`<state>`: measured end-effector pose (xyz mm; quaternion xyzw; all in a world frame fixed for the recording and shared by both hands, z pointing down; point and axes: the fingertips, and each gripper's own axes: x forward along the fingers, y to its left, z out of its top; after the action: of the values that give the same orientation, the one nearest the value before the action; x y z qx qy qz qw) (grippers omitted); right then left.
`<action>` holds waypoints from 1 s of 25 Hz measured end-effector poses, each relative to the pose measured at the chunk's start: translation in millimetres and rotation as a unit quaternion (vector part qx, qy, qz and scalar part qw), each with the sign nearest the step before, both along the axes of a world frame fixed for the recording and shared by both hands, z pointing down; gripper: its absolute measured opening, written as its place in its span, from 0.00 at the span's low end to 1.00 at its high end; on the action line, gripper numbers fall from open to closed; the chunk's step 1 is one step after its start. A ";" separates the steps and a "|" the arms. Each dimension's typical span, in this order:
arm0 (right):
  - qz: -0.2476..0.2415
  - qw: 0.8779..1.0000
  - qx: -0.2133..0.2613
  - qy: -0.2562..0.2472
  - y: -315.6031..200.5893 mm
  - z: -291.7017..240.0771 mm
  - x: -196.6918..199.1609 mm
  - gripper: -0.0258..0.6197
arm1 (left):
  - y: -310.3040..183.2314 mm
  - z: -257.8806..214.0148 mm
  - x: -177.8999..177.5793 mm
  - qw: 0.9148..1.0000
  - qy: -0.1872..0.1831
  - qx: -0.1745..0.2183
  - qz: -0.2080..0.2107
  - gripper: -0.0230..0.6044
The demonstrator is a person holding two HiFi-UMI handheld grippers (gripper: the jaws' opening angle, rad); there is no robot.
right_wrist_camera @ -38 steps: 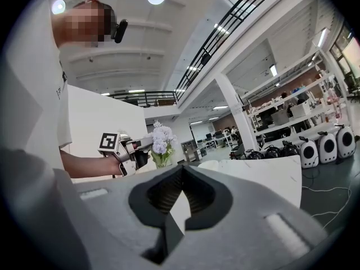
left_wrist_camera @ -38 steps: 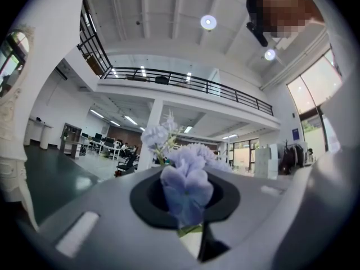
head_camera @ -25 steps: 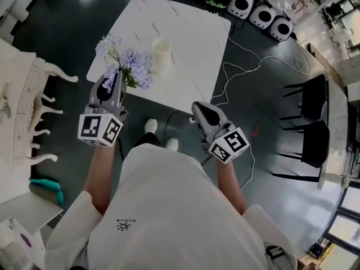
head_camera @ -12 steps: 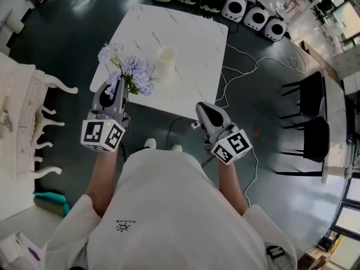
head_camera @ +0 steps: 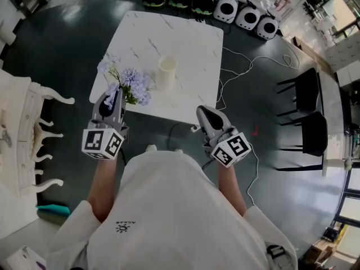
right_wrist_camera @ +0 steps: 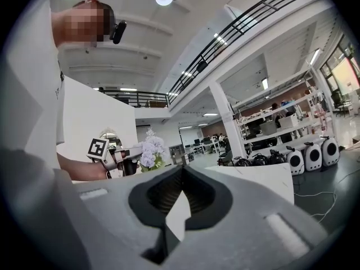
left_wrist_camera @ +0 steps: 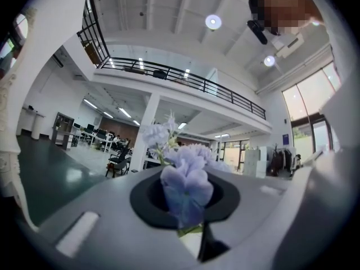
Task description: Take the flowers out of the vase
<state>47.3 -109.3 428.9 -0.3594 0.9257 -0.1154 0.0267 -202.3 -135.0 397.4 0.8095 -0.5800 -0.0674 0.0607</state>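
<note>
A bunch of pale purple flowers (head_camera: 132, 80) (left_wrist_camera: 185, 184) hangs over the near-left corner of the white marble table (head_camera: 185, 44). It is out of the cream vase (head_camera: 166, 72), which stands upright just to its right. My left gripper (head_camera: 115, 93) is shut on the flower stems and points level, with blossoms filling the space before its jaws. The right gripper view shows that gripper (right_wrist_camera: 121, 156) with the bunch (right_wrist_camera: 151, 151) from the side. My right gripper (head_camera: 202, 112) (right_wrist_camera: 181, 170) hovers off the table's near edge, shut with nothing in it.
Two black chairs (head_camera: 306, 94) stand at the right on the dark floor. White cables (head_camera: 242, 72) trail beside the table. A row of black-and-white devices (head_camera: 225, 7) lines the far side. White ornate furniture (head_camera: 22, 134) stands at the left.
My left gripper has carried the flowers a little further from the vase, toward the table's near-left corner. The right gripper has drifted slightly.
</note>
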 end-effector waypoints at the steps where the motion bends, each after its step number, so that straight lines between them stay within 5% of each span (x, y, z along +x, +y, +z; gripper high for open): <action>1: 0.003 1.000 0.000 0.001 -1.2 0.5 -0.3 0.04 | -1.3 1.7 -1.2 1.000 0.001 -0.001 0.001 0.10; 25: 0.025 1.000 -0.006 0.007 -28.8 5.8 6.1 0.04 | -36.8 2.8 7.7 1.000 0.008 -0.005 0.018 0.10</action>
<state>53.4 -138.1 434.7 -0.3838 0.9156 -0.1179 0.0205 -194.6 -171.8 400.3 0.8192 -0.5649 -0.0695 0.0708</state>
